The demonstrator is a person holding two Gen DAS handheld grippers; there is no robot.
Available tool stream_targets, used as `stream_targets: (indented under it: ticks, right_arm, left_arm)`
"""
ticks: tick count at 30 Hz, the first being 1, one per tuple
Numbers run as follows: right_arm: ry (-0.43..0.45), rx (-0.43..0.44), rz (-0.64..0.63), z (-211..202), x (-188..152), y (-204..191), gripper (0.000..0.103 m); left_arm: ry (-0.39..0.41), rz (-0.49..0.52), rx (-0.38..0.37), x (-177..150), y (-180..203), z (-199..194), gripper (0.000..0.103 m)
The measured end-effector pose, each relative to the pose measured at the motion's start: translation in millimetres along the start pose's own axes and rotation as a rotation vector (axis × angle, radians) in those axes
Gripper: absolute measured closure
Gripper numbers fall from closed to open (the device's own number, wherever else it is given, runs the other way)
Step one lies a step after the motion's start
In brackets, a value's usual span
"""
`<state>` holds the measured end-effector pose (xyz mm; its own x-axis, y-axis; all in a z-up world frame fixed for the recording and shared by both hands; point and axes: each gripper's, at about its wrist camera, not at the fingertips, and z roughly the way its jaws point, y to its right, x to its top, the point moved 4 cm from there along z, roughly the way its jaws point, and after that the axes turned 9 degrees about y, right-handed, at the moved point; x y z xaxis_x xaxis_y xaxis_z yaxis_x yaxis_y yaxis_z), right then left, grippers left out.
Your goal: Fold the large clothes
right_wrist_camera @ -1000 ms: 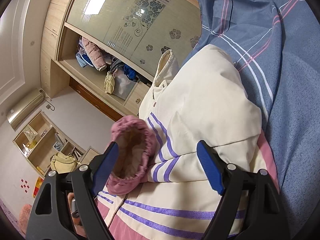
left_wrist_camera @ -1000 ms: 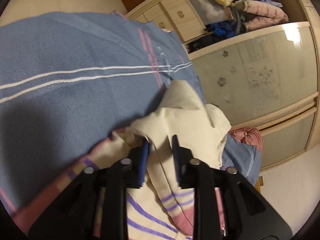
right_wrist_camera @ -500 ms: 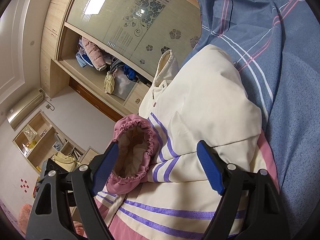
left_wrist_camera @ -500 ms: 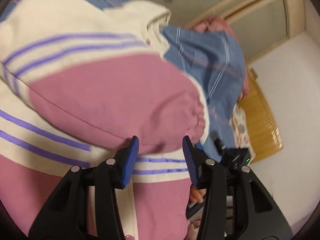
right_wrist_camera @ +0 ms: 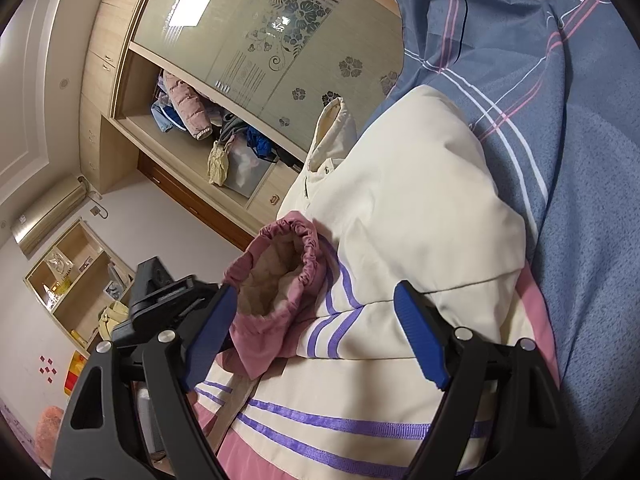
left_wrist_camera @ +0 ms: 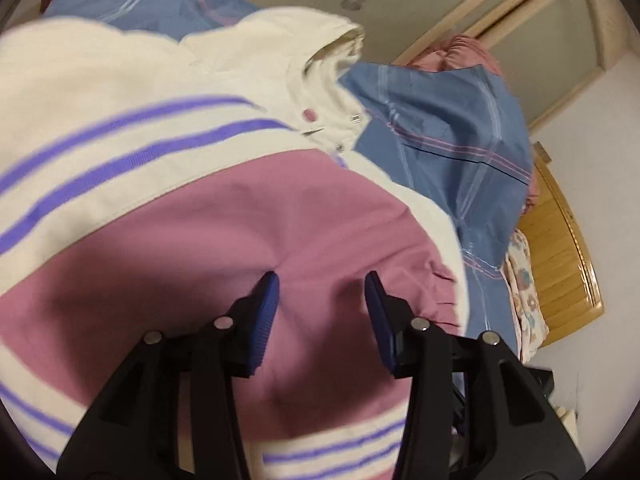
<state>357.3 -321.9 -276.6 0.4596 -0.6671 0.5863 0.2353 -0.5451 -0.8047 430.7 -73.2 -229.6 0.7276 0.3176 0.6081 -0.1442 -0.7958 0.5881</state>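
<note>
- Bedroom; jacket (right_wrist_camera: 420,200) on blue blanket (right_wrist_camera: 580,160).
- Left gripper (left_wrist_camera: 320,292) spread over pink sleeve (left_wrist_camera: 280,220); right gripper (right_wrist_camera: 316,320) spread, empty.
- Risk: cuff (right_wrist_camera: 280,276) stands up; sleeve may unfold.

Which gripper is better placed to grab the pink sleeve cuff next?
Right. The right gripper is open with the pink cuff just inside its left finger. The left gripper, also open, hovers over the jacket sleeve's pink panel.
</note>
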Motion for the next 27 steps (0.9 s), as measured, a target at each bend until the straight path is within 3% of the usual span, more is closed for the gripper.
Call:
stream_targets:
  ticks: [2, 4, 7, 9, 12, 15, 19, 23, 27]
  right_arm:
    - [-0.001, -0.012, -0.002, -1, 1, -3, 0.021]
    - [-0.001, -0.097, -0.002, -8, 7, -17, 0.021]
    - [0.048, -0.021, -0.088, -23, 16, -76, 0.021]
    - [-0.061, 0.003, -0.208, -7, 10, -125, 0.022]
    - [-0.277, 0.03, -0.249, 29, -16, -155, 0.024]
    - [-0.406, -0.144, -0.328, 65, -39, -142, 0.034]
    - [-0.443, -0.325, -0.336, 108, -39, -104, 0.049]
    - [-0.421, -0.405, -0.369, 145, -28, -75, 0.064]
    - [-0.467, -0.419, -0.351, 162, -25, -59, 0.065]
  left_arm:
    - [0.062, 0.094, 0.021, 1, 9, -30, 0.043]
    - [0.1, 0.166, 0.064, 3, 9, -57, 0.04]
    - [0.133, 0.253, 0.174, 9, -7, -86, 0.04]
    - [0.116, 0.25, 0.229, 14, -21, -92, 0.044]
    - [0.065, 0.185, 0.237, 17, -43, -91, 0.046]
    - [0.051, 0.15, 0.277, 21, -65, -84, 0.046]
    - [0.039, 0.088, 0.279, 30, -89, -64, 0.05]
    - [0.084, 0.063, 0.311, 48, -101, -45, 0.051]
    - [0.043, -0.035, 0.268, 43, -121, -30, 0.051]
